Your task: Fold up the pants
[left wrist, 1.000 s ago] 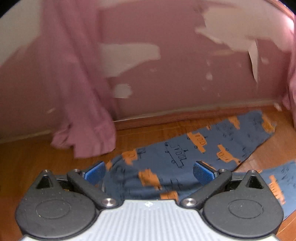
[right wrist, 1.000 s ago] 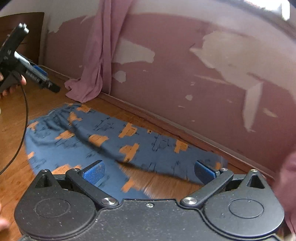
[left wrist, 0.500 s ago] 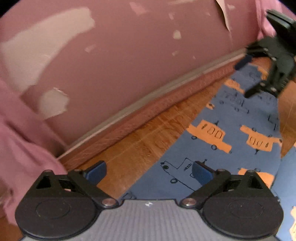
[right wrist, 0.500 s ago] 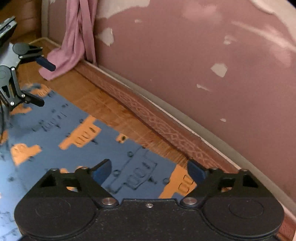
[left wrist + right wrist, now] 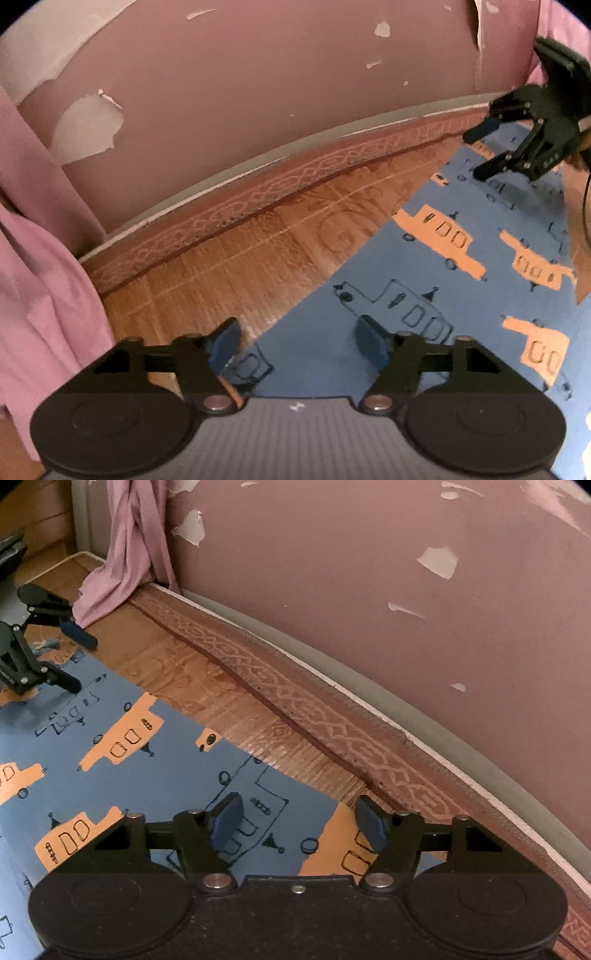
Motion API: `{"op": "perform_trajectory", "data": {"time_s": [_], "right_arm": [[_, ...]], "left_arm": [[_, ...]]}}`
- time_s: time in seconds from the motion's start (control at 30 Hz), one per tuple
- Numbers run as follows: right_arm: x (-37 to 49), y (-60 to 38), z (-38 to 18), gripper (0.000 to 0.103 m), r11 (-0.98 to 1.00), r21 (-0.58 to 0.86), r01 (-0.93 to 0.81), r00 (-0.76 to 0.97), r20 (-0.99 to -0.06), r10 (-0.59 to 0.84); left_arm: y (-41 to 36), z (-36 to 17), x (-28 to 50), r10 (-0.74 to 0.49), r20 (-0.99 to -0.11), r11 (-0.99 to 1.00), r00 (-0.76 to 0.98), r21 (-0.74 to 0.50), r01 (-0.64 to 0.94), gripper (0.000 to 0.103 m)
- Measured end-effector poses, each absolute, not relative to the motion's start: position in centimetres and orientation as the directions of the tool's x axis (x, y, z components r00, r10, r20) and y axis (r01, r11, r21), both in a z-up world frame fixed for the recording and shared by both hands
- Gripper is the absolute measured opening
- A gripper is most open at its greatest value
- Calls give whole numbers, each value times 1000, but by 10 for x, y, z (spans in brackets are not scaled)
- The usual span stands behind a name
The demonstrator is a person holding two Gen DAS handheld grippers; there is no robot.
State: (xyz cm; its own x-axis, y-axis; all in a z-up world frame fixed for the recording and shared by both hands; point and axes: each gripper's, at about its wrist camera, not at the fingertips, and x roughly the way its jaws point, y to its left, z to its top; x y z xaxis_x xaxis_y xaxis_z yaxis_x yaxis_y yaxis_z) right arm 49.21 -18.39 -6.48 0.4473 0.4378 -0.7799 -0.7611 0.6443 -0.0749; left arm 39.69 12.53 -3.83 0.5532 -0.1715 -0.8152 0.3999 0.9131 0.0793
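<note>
- Left gripper (image 5: 299,341): fingers spread, empty; the pants (image 5: 436,295) lie flat on the floor (image 5: 240,266) between and beyond them, waist end cut off.
- Right gripper (image 5: 297,821): fingers spread over the pants' edge; contact indiscernible.

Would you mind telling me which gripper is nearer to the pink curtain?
Left. The left gripper hovers right beside the pink curtain, at the pants' near end; the right gripper is at the far end.
</note>
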Motion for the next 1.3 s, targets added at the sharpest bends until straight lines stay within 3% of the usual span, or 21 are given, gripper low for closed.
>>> {"op": "perform_trajectory", "data": {"time_s": [0.1, 0.13, 0.23, 0.27, 0.4, 0.7, 0.83, 1.0, 1.1, 1.13, 1.17, 1.23, 1.3], "right_arm": [[486, -186, -64, 55, 652, -83, -754, 465, -768, 440], [483, -187, -64, 51, 655, -91, -751, 475, -763, 439], [474, -194, -64, 24, 674, -122, -729, 519, -740, 427], [471, -195, -65, 14, 681, -132, -721, 533, -734, 422], [455, -192, -70, 2, 669, -193, -718, 573, -710, 410], [445, -179, -50, 0, 737, -321, -595, 747, -559, 360], [462, -158, -48, 0, 740, -421, -525, 815, -501, 293], [490, -128, -71, 0, 695, -509, -508, 821, -529, 213], [500, -119, -86, 4, 668, -535, -517, 809, -560, 179], [503, -120, -87, 7, 670, -530, -520, 803, -570, 172], [504, -123, -86, 17, 678, -518, -522, 801, -571, 180], [502, -131, -77, 35, 690, -473, -548, 787, -572, 233], [495, -138, -64, 78, 679, -404, -613, 748, -574, 334]], "left_arm": [[120, -35, 392, -184, -813, 904, 552, 81, 420, 44], [117, -34, 389, -193, -812, 900, 550, 77, 429, 31], [104, -35, 382, -182, -809, 888, 559, 109, 446, 6], [99, -35, 379, -165, -805, 890, 570, 127, 437, 6], [92, -35, 376, -96, -790, 913, 606, 172, 369, 5], [75, -8, 375, 78, -635, 925, 769, 334, 182, 5], [78, -13, 393, 103, -626, 936, 773, 324, 138, 5], [84, -40, 418, 147, -655, 945, 741, 315, 92, 6], [89, -47, 421, 153, -658, 943, 738, 320, 90, 24], [94, -45, 418, 145, -650, 946, 746, 311, 87, 40], [102, -40, 415, 133, -638, 952, 758, 295, 82, 60], [127, -26, 399, 95, -593, 967, 799, 247, 69, 79], [156, -14, 380, 49, -547, 974, 836, 213, 82, 90]]}}
